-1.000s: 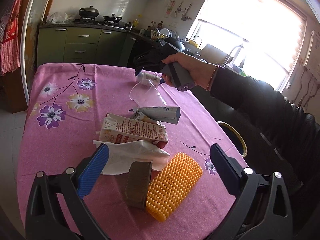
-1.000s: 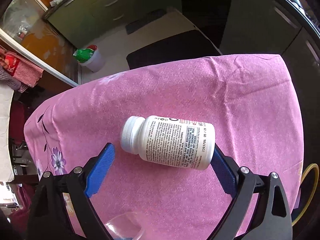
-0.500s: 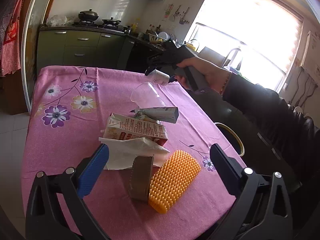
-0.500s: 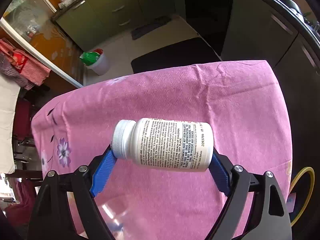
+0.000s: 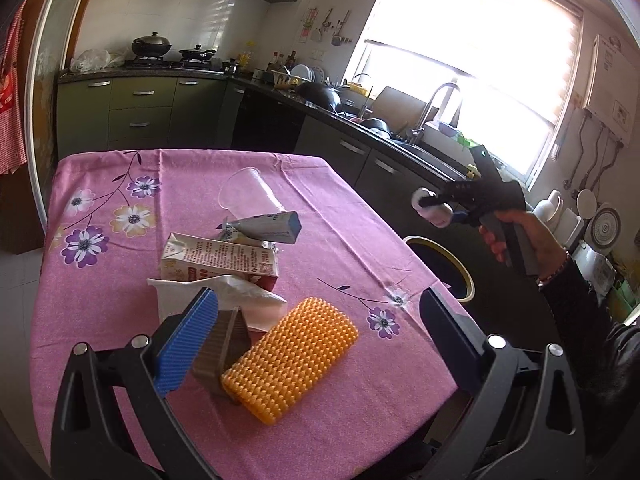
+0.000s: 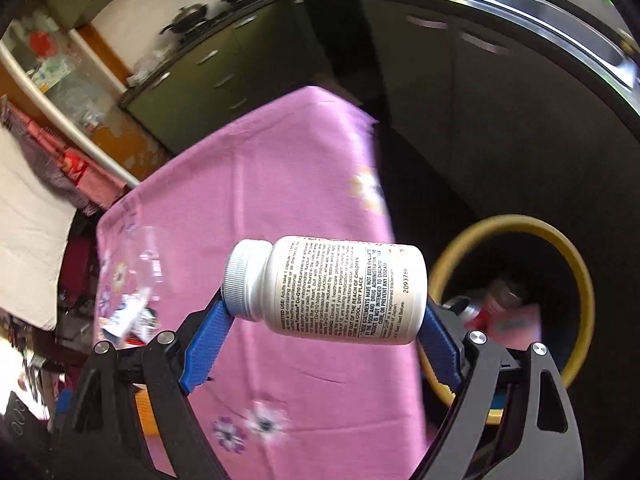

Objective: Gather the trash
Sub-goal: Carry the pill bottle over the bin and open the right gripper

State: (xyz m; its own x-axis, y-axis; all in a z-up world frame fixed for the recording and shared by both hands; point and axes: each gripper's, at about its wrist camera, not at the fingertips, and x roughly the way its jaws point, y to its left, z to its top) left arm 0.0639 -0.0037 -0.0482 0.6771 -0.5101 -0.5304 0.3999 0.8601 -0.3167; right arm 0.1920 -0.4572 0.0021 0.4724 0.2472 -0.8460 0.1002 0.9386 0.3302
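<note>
**What the two views leave unclear**

In the right wrist view the pink tablecloth is smeared by motion — its flowers are soft blots, and the litter at its far left cannot be told apart. The pill bottle covers both blue pads where they meet it, and its small print is only partly legible. Inside the yellow-rimmed bin a reddish can-like shape and a pink scrap are blurred.

In the left wrist view the napkin hides the carton's lower edge, the left gripper's blue finger covers part of the brown brush back, and the window is blown out white — nothing shows beyond it.
</note>
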